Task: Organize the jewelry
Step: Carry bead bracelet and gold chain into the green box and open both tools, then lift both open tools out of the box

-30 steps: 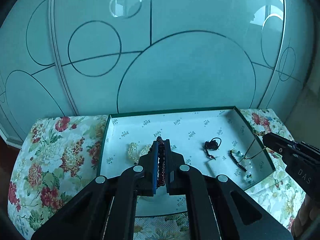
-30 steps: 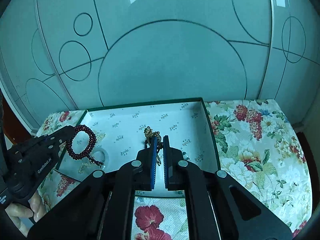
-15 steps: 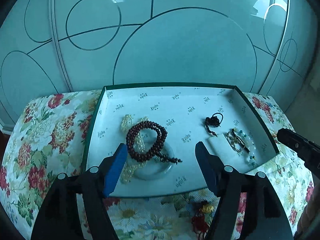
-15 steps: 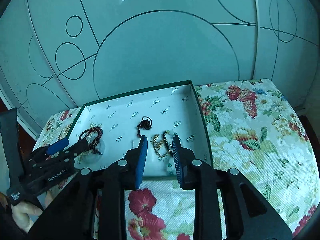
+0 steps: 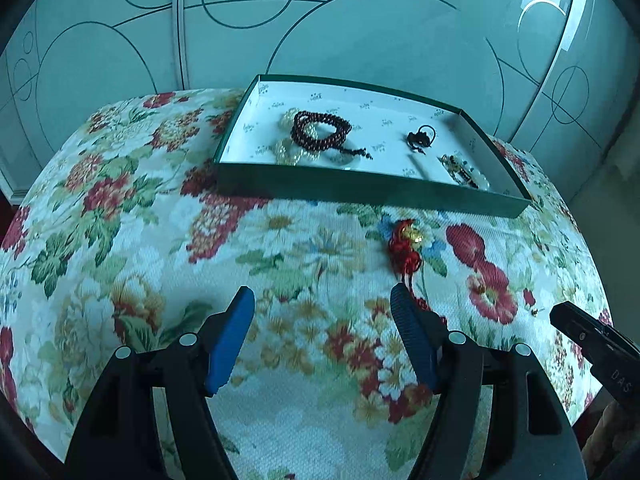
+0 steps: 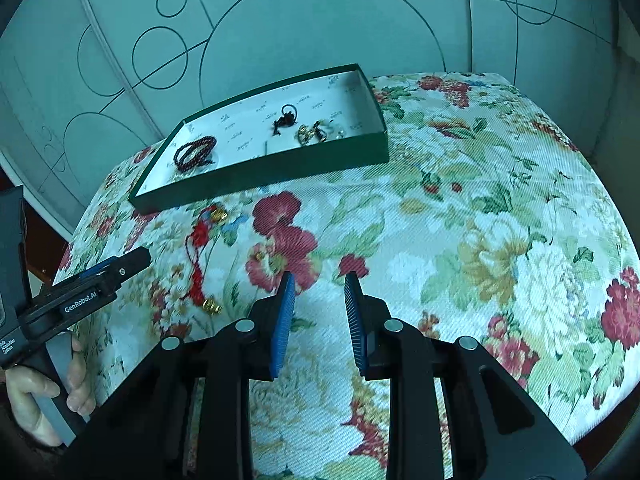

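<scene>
A green box with a white inside stands at the far side of the flowered cloth. In it lie a dark red bead bracelet over a pearl bracelet, a black knotted piece and a gold chain with pale beads. A red cord with gold charms lies on the cloth in front of the box, its tail beside one finger of my left gripper. That gripper is open and holds nothing. My right gripper is open too, over bare cloth, right of the red cord.
The flowered cloth covers a rounded seat that drops off at its edges. Frosted glass panels with circle lines stand right behind the box. A hand holds the left gripper's handle at the lower left.
Both grippers opened and let go: the dark red bracelet and the gold chain now lie in the box. Both have drawn back from the box, low over the near cloth.
</scene>
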Available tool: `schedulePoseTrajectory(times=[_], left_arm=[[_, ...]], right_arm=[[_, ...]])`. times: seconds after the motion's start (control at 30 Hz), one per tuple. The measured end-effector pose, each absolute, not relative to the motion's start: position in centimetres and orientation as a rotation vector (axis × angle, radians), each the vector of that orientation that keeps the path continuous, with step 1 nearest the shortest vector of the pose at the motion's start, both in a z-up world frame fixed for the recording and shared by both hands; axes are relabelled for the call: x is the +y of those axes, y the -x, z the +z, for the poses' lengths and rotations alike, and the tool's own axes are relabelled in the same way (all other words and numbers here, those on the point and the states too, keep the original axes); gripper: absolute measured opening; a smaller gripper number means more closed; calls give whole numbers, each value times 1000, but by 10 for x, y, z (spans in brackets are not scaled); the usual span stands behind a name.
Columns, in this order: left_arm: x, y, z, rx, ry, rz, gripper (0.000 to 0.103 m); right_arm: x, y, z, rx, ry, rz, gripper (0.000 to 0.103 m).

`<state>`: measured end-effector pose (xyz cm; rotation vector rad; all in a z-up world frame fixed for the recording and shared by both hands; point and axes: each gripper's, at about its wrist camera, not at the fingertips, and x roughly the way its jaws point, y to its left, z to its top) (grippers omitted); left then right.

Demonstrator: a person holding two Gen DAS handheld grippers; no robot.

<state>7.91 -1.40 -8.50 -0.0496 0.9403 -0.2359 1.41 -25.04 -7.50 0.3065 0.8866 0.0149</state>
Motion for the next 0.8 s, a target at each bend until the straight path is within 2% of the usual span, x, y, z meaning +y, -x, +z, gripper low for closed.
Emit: schedulePoseTrajectory(times=[0.23, 0.8], left_arm=[[-7, -57, -88, 960, 85, -225, 70], [-14, -46, -90, 973, 97, -235, 70]], right_arm=[[-231, 3, -80, 906, -292, 42, 26], [-257, -4, -89, 891, -302, -70, 26]])
